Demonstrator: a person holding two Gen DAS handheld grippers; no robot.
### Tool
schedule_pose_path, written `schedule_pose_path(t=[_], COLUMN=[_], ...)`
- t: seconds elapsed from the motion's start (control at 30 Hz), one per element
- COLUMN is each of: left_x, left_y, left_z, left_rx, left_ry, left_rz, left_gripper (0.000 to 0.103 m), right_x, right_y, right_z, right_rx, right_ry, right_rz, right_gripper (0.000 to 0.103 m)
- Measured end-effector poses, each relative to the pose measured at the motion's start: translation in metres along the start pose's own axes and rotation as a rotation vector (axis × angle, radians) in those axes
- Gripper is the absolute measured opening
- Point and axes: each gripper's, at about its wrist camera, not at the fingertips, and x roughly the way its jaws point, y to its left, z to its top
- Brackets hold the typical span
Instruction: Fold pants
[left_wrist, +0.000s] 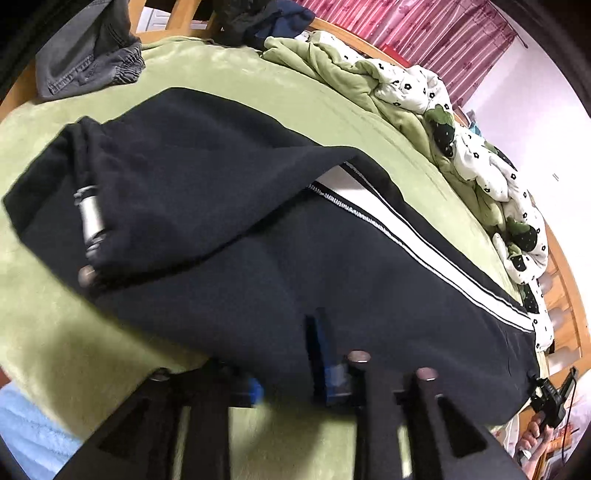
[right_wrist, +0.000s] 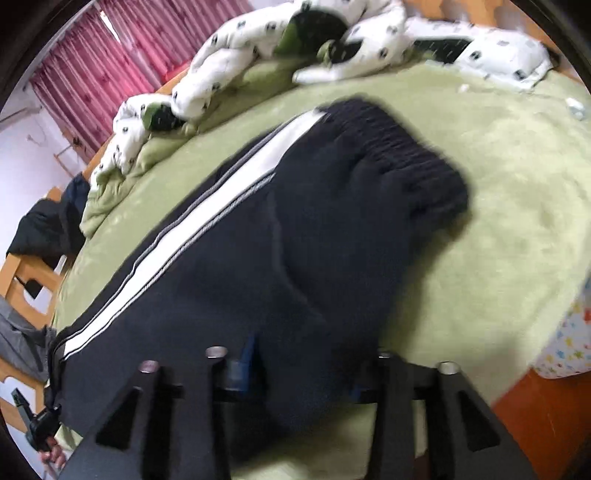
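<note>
Partly folded, black pants (left_wrist: 258, 236) with a white side stripe (right_wrist: 207, 214) are spread on a green-covered bed (left_wrist: 229, 74).
Fingers of the left gripper (left_wrist: 288, 384) and right gripper (right_wrist: 303, 373) are seen parted over the near edge, nothing pinched; a floral quilt (left_wrist: 436, 96) is bunched behind.

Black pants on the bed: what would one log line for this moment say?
item: black pants with white stripe | surface: green blanket | state: partly folded, leg end laid over | left hand-held gripper: open | right hand-held gripper: open
</note>
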Motion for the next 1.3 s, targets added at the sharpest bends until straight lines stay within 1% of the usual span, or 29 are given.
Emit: schedule_pose_path(t=[0.03, 0.07, 0.1, 0.17, 0.23, 0.27, 0.33, 0.37, 0.4, 0.43, 0.5, 0.53, 0.57, 0.63, 0.67, 0.7, 0.77, 0.8, 0.83, 0.87, 0.9, 0.93, 1.03, 1.13, 1.17, 1.2, 1.27, 1.3], left_x=[-0.005, -0.01, -0.014, -0.022, -0.032, -0.038, -0.052, -0.055, -0.061, -0.063, -0.068, -0.068, -0.066, -0.06, -0.056, -0.054, -0.046, -0.04, -0.037, -0.035, -0.035, -0.037, -0.044, -0.046, -0.043, -0.038, -0.026, -0.019], left_y=[-0.001, -0.003, -0.006, -0.012, -0.016, -0.016, -0.013, -0.013, -0.009, -0.005, 0.002, 0.004, 0.007, 0.013, 0.013, 0.015, 0.017, 0.019, 0.022, 0.026, 0.03, 0.032, 0.036, 0.036, 0.037, 0.04, 0.048, 0.052], left_z=[-0.004, -0.009, -0.014, -0.022, -0.024, -0.021, -0.014, -0.01, -0.007, -0.004, 0.001, 0.004, 0.006, 0.011, 0.014, 0.016, 0.02, 0.024, 0.028, 0.033, 0.037, 0.041, 0.067, 0.111, 0.125, 0.141, 0.167, 0.177], left_rx=[0.028, 0.069, 0.106, 0.163, 0.184, 0.181, 0.156, 0.142, 0.129, 0.12, 0.114, 0.109, 0.102, 0.088, 0.085, 0.089, 0.108, 0.116, 0.121, 0.12, 0.121, 0.119, 0.113, 0.138, 0.136, 0.124, 0.095, 0.08], left_ry=[-0.011, -0.028, -0.043, -0.061, -0.081, -0.094, -0.136, -0.153, -0.165, -0.173, -0.19, -0.197, -0.196, -0.191, -0.195, -0.198, -0.195, -0.186, -0.18, -0.186, -0.183, -0.19, -0.258, -0.368, -0.379, -0.373, -0.322, -0.282], left_rz=[0.02, 0.044, 0.066, 0.097, 0.106, 0.11, 0.15, 0.161, 0.176, 0.194, 0.213, 0.225, 0.231, 0.225, 0.228, 0.233, 0.27, 0.291, 0.303, 0.293, 0.262, 0.239, 0.218, 0.221, 0.215, 0.199, 0.139, 0.104], left_gripper=[0.042, 0.045, 0.049, 0.049, 0.049, 0.049, 0.049, 0.049, 0.049, 0.049, 0.049, 0.049, 0.049, 0.049, 0.049, 0.049, 0.049, 0.048, 0.034, 0.024, 0.018, 0.015, 0.014, 0.014, 0.014, 0.014, 0.015, 0.018], right_x=[-0.004, -0.007, -0.006, 0.007, 0.031, 0.045, 0.058, 0.06, 0.056, 0.052, 0.044, 0.045, 0.05, 0.055, 0.054, 0.044, 0.023, 0.015, 0.005, -0.003, -0.014, -0.02, -0.038, -0.053, -0.053, -0.054, -0.054, -0.054], right_y=[-0.005, -0.011, -0.017, -0.03, -0.042, -0.049, -0.055, -0.055, -0.052, -0.045, -0.04, -0.037, -0.035, -0.035, -0.036, -0.038, -0.04, -0.041, -0.04, -0.038, -0.034, -0.031, -0.014, 0.013, 0.022, 0.034, 0.06, 0.073], right_z=[0.002, 0.005, 0.01, 0.02, 0.031, 0.036, 0.045, 0.051, 0.061, 0.068, 0.075, 0.073, 0.07, 0.063, 0.057, 0.048, 0.035, 0.029, 0.022, 0.016, 0.007, 0.004, -0.006, -0.015, -0.016, -0.018, -0.022, -0.023], right_rx=[0.008, 0.021, 0.041, 0.109, 0.196, 0.245, 0.309, 0.322, 0.297, 0.258, 0.217, 0.208, 0.192, 0.158, 0.144, 0.134, 0.126, 0.119, 0.11, 0.103, 0.098, 0.092, 0.07, 0.059, 0.057, 0.05, 0.018, -0.001], right_ry=[-0.029, -0.052, -0.057, -0.029, 0.026, 0.048, 0.039, 0.032, 0.006, -0.03, -0.07, -0.06, -0.025, 0.038, 0.048, 0.035, 0.003, -0.002, -0.005, -0.006, -0.004, -0.003, -0.009, -0.022, -0.021, -0.016, -0.005, -0.001], right_rz=[-0.011, -0.015, -0.004, 0.033, 0.09, 0.115, 0.121, 0.096, 0.041, 0.045, 0.066, 0.047, 0.005, -0.041, -0.047, -0.052, -0.085, -0.102, -0.116, -0.122, -0.129, -0.135, -0.174, -0.177, -0.172, -0.164, -0.155, -0.156], right_gripper=[0.062, 0.066, 0.066, 0.067, 0.073, 0.074, 0.073, 0.065, 0.057, 0.051, 0.051, 0.053, 0.057, 0.059, 0.059, 0.059, 0.059, 0.059, 0.059, 0.059, 0.059, 0.059, 0.059, 0.059, 0.059, 0.059, 0.059, 0.059])
